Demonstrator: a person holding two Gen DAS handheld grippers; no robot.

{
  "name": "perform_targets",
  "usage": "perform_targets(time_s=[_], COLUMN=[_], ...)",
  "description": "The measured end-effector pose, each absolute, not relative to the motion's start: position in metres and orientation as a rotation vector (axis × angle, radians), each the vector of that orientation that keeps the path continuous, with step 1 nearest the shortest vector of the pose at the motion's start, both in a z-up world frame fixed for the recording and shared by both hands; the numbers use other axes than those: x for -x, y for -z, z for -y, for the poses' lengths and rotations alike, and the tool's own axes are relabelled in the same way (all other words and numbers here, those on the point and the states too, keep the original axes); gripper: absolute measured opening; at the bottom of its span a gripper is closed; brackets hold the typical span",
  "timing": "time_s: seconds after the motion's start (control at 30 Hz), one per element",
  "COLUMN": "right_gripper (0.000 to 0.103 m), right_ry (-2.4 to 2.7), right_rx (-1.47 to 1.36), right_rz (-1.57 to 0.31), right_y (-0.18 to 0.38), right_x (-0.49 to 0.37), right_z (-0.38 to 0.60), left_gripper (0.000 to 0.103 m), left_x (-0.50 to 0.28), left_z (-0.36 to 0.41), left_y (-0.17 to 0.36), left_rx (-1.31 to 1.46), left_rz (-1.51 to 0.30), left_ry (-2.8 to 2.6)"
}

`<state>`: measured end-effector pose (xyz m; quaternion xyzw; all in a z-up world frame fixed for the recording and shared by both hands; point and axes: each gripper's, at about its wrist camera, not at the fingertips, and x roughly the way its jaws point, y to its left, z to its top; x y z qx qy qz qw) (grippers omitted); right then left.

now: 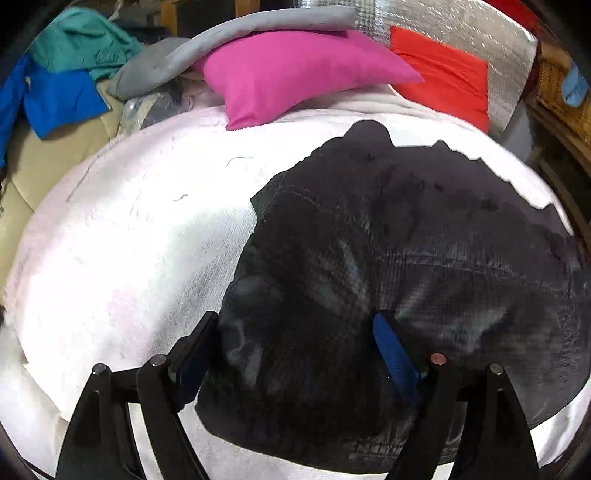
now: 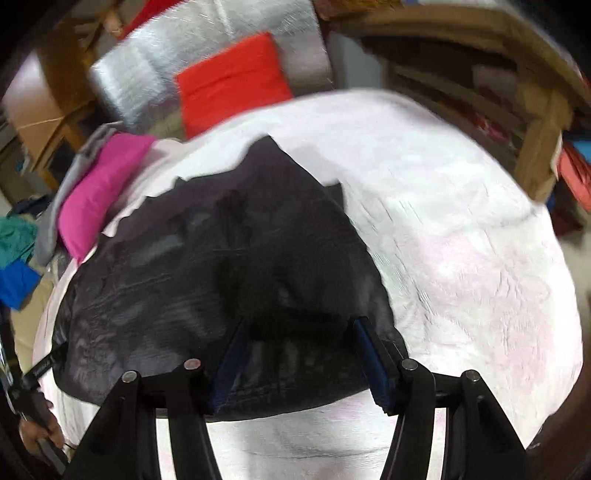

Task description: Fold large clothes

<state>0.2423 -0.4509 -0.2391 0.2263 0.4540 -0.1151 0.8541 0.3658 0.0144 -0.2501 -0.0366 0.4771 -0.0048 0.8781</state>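
Note:
A large dark grey-black garment (image 1: 388, 266) lies spread on the white-pink blanket (image 1: 122, 258). In the left wrist view my left gripper (image 1: 295, 328) hangs over the garment's near left part. Its jaws stand wide, with blue pads (image 1: 391, 350) apart and cloth lying below them, not pinched. In the right wrist view the same garment (image 2: 221, 266) fills the middle. My right gripper (image 2: 301, 328) is open above its near right edge, one finger close to the cloth's right border. That view is blurred.
A pink cushion (image 1: 291, 70), a red cushion (image 1: 443, 77) and a silver padded sheet (image 1: 480, 33) lie at the blanket's far end. Blue, teal and grey clothes (image 1: 74, 74) are piled at the far left. Wooden shelving (image 2: 517, 110) stands to the right. A hand (image 2: 37, 432) shows at lower left.

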Motion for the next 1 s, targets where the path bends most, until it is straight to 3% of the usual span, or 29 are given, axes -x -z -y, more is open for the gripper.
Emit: perform_targets(time_s=[0.07,0.33,0.37,0.4,0.57,1.0], right_gripper=[0.062,0.064,0.064,0.071,0.072,0.073], right_ry=[0.225,0.208,0.213,0.217,0.241,0.234], right_rx=[-0.529,-0.462,-0.44,-0.417,-0.413,-0.326], right_rz=[-1.008,-0.906,-0.949,-1.005,-0.966,-0.709], right_y=[0.25,0.227,0.235,0.245,0.234,0.152], right_x=[-0.248,-0.241,-0.247,-0.254,-0.252,-0.137], right_z=[0.458,0.442,0.438,0.433,0.425,0.358], left_gripper=[0.085,0.085,0.087,0.089,0.092,0.092], left_x=[-0.364,-0.345,-0.35,-0.353,-0.345,-0.214], left_z=[-0.017,-0.001,0.006,0.011,0.023,0.048], left_y=[0.246,0.233,0.241,0.25,0.241,0.121], left_rx=[0.093,-0.018,-0.069,-0.103,-0.163,-0.148], left_rz=[-1.0,-0.917,-0.944,-0.963,-0.923,-0.624], left_ry=[0.02,-0.005,-0.016,-0.015,-0.026,0.013])
